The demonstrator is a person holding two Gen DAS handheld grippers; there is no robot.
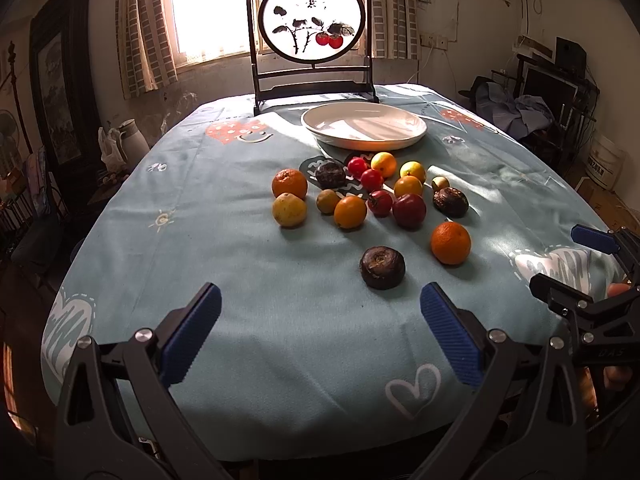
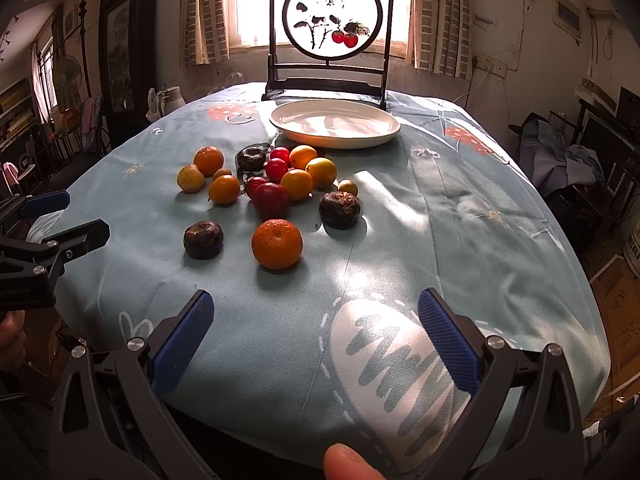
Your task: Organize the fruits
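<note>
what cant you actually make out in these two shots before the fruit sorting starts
- Fruit pile: in both views front fruits overlap those behind, so the count is uncertain.
- Dark round items: too dim to identify, both views.
- Plate: glare washes its surface.
- Right tongs in the left view: cut off by the edge.
- Left tongs in the right view: cut off at the left edge.

Right tool [image 2: 316, 340] wide open; fruits [image 2: 276, 196] before plate [image 2: 384, 130].
</note>
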